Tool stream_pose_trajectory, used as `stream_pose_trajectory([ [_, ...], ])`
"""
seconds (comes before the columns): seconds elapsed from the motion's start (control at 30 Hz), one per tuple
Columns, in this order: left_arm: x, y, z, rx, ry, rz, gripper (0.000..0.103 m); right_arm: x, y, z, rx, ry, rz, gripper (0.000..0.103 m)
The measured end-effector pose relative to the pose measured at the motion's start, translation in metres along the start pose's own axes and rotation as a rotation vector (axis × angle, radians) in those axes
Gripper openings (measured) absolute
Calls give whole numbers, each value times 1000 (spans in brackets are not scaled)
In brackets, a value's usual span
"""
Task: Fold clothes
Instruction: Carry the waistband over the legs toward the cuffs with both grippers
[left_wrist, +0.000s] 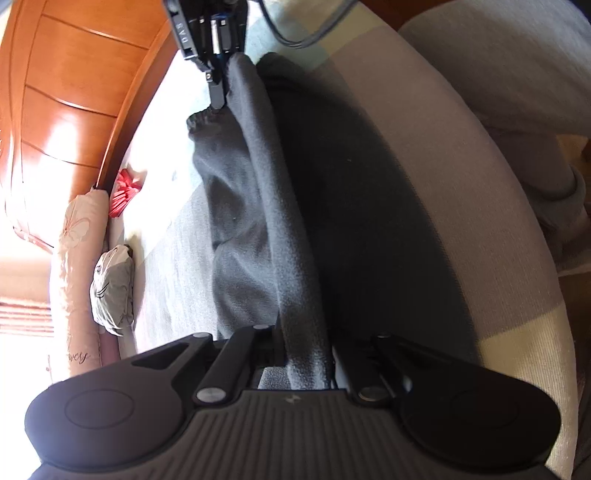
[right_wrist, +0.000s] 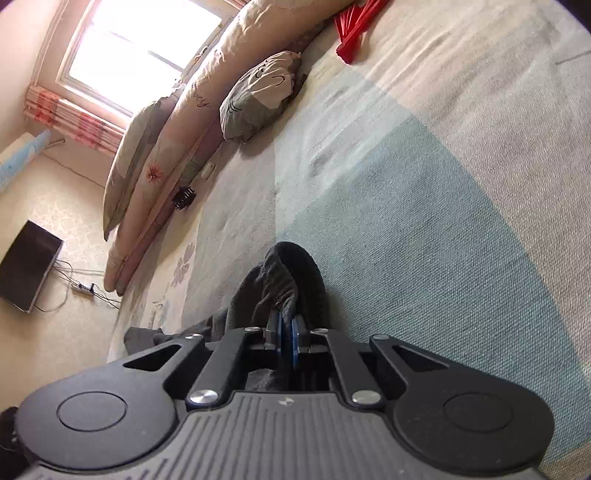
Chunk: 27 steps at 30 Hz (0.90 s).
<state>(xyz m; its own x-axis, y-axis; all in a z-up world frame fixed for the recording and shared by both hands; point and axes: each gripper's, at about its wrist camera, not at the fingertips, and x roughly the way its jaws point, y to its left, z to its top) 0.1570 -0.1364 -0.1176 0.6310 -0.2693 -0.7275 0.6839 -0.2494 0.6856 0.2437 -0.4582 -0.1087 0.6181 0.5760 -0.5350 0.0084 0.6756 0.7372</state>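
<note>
Two grippers are at work: the left gripper (left_wrist: 295, 365) and the right gripper (right_wrist: 286, 328), each clamped on the one dark garment (left_wrist: 258, 206) stretched between them. One bed (right_wrist: 424, 184) lies beneath. Against its far edge sit one long floral bolster (right_wrist: 184, 122), one small grey pillow (right_wrist: 258, 99) and one red fan-like thing (right_wrist: 354, 33). One window (right_wrist: 147, 40), one dark screen (right_wrist: 27, 266) on the floor.

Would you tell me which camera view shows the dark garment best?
The left wrist view: the dark garment stretches lengthwise between the left gripper and the right gripper. The right wrist view shows only a bunched end clamped in the right gripper.
</note>
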Motion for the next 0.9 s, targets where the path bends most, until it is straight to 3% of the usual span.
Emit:
stream_pose_trajectory([
  [0.17,7,-21,-4,76,1,0,1,-7,7,-8,-98,6,-68,7],
  [0.23,7,-17,-7,53,-2,-8,1,-15,16,-13,-157,6,-99,8],
  [0.37,5,-10,-12,-9,6,-9,9,-26,35,-25,-310,18,-197,18],
  [0.43,1,-6,-11,-49,11,-14,12,-29,39,-26,-340,9,-231,28],
  [0.53,-11,4,-14,-143,13,-46,13,-41,43,-22,-316,-41,-243,29],
  [0.6,-23,11,-20,-211,9,-79,21,-50,52,-21,-337,-91,-263,32],
  [0.67,-37,18,-28,-279,-1,-116,41,-59,66,-26,-391,-126,-270,38],
  [0.77,-61,29,-42,-393,-23,-152,42,-58,88,-43,-497,-122,-279,43],
  [0.9,-75,48,-55,-587,-51,-122,42,-37,113,-72,-639,-72,-296,47],
])
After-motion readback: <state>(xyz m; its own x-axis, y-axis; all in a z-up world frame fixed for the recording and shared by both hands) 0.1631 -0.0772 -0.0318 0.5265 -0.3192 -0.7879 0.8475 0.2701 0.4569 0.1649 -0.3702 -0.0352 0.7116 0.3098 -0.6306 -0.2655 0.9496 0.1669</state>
